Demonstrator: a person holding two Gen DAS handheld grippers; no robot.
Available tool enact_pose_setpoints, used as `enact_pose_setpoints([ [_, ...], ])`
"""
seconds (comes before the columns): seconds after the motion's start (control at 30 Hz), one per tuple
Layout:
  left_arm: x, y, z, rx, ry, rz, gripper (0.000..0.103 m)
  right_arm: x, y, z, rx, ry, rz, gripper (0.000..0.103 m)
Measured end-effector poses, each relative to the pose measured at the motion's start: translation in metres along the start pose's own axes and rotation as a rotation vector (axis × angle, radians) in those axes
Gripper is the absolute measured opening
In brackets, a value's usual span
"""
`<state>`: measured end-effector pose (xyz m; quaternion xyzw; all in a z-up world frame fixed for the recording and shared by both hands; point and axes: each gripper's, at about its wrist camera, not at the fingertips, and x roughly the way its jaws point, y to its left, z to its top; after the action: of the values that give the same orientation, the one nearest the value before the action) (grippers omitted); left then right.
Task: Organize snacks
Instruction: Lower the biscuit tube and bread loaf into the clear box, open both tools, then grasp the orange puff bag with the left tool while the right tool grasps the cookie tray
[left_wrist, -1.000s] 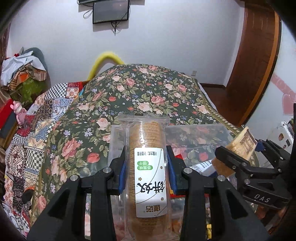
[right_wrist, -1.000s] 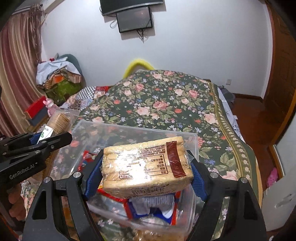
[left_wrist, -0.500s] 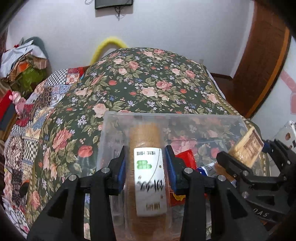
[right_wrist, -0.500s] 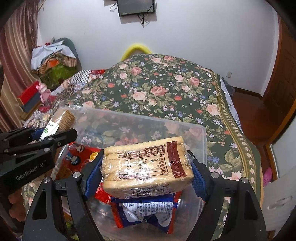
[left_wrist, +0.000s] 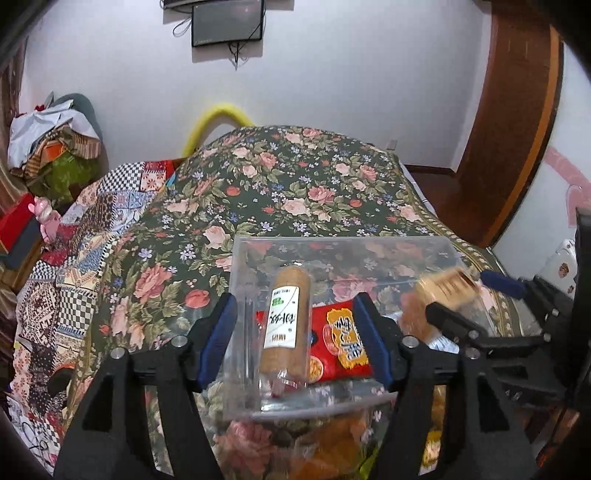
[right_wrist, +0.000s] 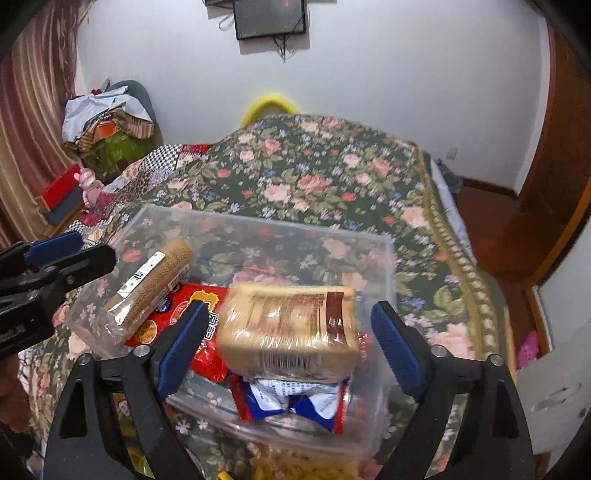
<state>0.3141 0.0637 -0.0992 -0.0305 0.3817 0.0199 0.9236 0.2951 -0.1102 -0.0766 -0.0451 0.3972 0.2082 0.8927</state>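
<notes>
**Both grippers opening over the clear snack bin**

Nearest me, I am looking along the left gripper (left_wrist: 297, 341), whose blue-padded jaws are opening; the pads are standing clear of the round biscuit roll (left_wrist: 286, 325), which is lying between them but untouched on either side. The roll, brown with a white and green label, is leaning inside the clear plastic bin (left_wrist: 343, 242), at the bin's left end, its lower end near the front wall. Beside it on the bin floor a red snack packet (left_wrist: 341, 341) is lying flat, partly under the roll.

I am likewise watching the right gripper (right_wrist: 290, 347) opening: its blue pads are standing apart from both ends of the wrapped biscuit block (right_wrist: 290, 325), with a visible gap on each side. The block is blurred, so I cannot tell whether it is resting or falling; it is sitting over a red, white and blue packet (right_wrist: 291, 402) toward the bin's right front corner. In the right wrist view the other gripper is reaching in from the left edge, just beside the bin's left wall.

Farther off, the bin is standing on a bed with a dark floral bedspread (left_wrist: 295, 184); a patchwork quilt (left_wrist: 92, 229) is covering the bed's left side. Beyond the far edge, a yellow curved bar (left_wrist: 218, 123) is showing against the white wall, and a dark screen (left_wrist: 227, 22) is hanging above it.
</notes>
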Motion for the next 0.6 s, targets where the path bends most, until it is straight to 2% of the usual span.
enact_pose_setpoints([
  [0.07, -0.008, 0.001, -0.004, 0.002, -0.004, 0.001, 0.067, -0.010, 0.001, 0.000, -0.011, -0.025, -0.008, 0.096],
  [0.3, -0.026, 0.007, -0.025, 0.000, 0.015, -0.026, 0.074, -0.041, 0.001, -0.008, -0.019, -0.069, 0.009, 0.097],
  [0.43, -0.029, 0.008, -0.046, 0.019, 0.042, -0.028, 0.079, -0.050, -0.002, -0.021, -0.019, -0.069, 0.020, 0.097],
  [0.6, -0.024, 0.012, -0.073, 0.023, 0.090, -0.032, 0.080, -0.052, -0.008, -0.045, -0.017, -0.036, 0.011, 0.097],
])
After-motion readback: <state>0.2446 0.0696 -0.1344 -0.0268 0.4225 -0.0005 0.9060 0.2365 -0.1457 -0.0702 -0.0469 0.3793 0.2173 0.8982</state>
